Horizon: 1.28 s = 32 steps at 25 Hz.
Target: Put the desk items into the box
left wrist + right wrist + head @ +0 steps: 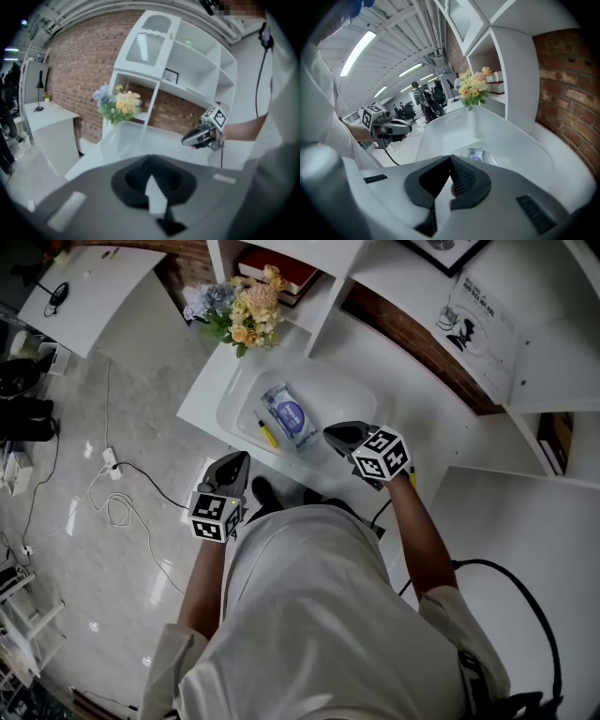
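A white plastic box (236,399) stands on the white desk. Inside it lie a blue-and-white packet (289,415) and a yellow pen (267,433). My right gripper (331,433) hovers over the box's near right rim, shut with nothing in its jaws. In the right gripper view its closed jaws (451,160) point into the box (511,136), with the packet (476,153) just beyond. My left gripper (241,459) is held off the desk's near edge, left of the box, and is shut and empty. The left gripper view shows the box (123,137) and my right gripper (188,137).
A bouquet of flowers (246,307) stands just behind the box. White shelving (328,277) with red books (281,270) rises at the back, over a brick wall. Cables (112,495) lie on the floor to the left. A second white desk (89,287) stands far left.
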Each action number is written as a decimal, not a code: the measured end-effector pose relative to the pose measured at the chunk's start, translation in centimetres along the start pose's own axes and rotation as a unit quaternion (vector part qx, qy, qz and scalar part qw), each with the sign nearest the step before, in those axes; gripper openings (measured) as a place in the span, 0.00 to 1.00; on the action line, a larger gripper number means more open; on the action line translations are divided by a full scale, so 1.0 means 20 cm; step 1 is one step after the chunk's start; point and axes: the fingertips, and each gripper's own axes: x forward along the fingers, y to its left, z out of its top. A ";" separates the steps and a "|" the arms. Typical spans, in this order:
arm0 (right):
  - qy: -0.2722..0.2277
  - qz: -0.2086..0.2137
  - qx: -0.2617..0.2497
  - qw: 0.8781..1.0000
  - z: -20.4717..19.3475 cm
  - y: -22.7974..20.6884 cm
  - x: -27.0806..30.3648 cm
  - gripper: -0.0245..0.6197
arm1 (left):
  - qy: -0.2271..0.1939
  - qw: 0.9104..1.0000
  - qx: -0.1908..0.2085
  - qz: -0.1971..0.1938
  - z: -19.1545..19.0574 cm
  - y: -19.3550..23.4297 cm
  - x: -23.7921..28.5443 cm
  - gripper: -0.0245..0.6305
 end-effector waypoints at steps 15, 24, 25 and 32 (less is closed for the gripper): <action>-0.087 -0.037 0.071 0.993 -0.10 0.01 -0.22 0.04 | -0.003 0.999 0.035 -0.042 0.06 -0.14 0.04 0.04; -0.087 -0.047 0.079 0.992 -0.14 0.04 -0.20 0.04 | -0.006 0.997 0.046 -0.055 0.08 -0.15 0.03 0.04; -0.088 -0.050 0.081 0.992 -0.14 0.04 -0.21 0.04 | -0.005 0.997 0.048 -0.060 0.07 -0.16 0.03 0.04; -0.104 -0.077 0.100 0.987 -0.19 0.08 -0.23 0.04 | 0.008 0.993 0.064 -0.097 0.02 -0.20 0.02 0.04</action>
